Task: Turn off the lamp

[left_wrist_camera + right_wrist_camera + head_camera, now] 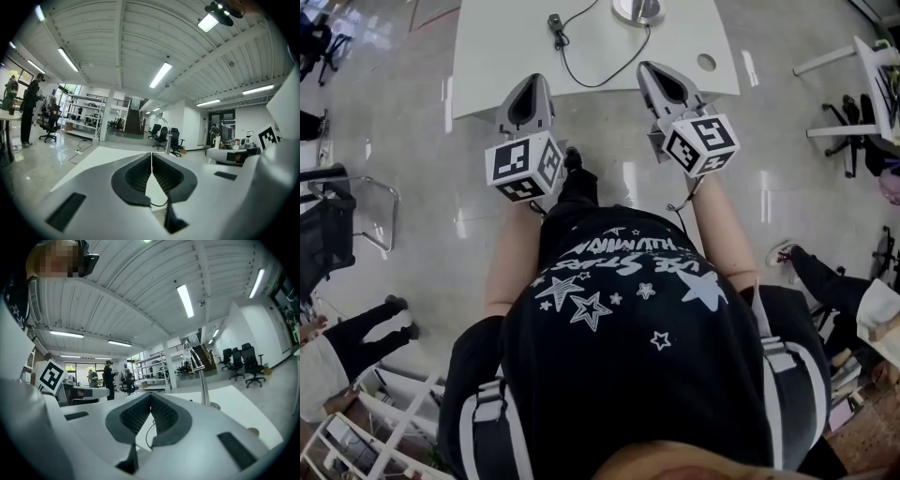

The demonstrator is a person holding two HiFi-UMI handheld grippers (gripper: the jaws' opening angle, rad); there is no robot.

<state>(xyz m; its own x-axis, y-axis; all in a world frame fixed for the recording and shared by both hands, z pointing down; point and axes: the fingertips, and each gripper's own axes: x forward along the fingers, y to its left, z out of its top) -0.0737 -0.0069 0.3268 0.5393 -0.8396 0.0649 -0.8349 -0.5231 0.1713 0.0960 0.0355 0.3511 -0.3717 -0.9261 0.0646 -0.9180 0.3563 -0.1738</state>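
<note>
1. The lamp [637, 9] stands at the far edge of the white table [497, 56]. In the head view only its round base shows, cut off by the top of the frame.
2. In the gripper views its thin pole rises from that base and curves over at the top.
3. Its cord loops across the tabletop to a small dark block [555, 24] lying left of the base.
4. A small round disc [706, 62] sits in the table's near right corner.
5. The left gripper [532, 79] points at the table, its tip over the near edge and well short of the block. Its fingers are pressed together at the tips with nothing between them.
6. The right gripper [646, 67] lies beside it, also over the near edge and aimed towards the base but apart from it. Its fingers likewise meet at the tips and hold nothing.
7. The marker cubes [525, 164] face the wearer, who stands in a black shirt with stars.
8. Around the table are a glossy floor [412, 187], office chairs and other people's legs at both sides.
</note>
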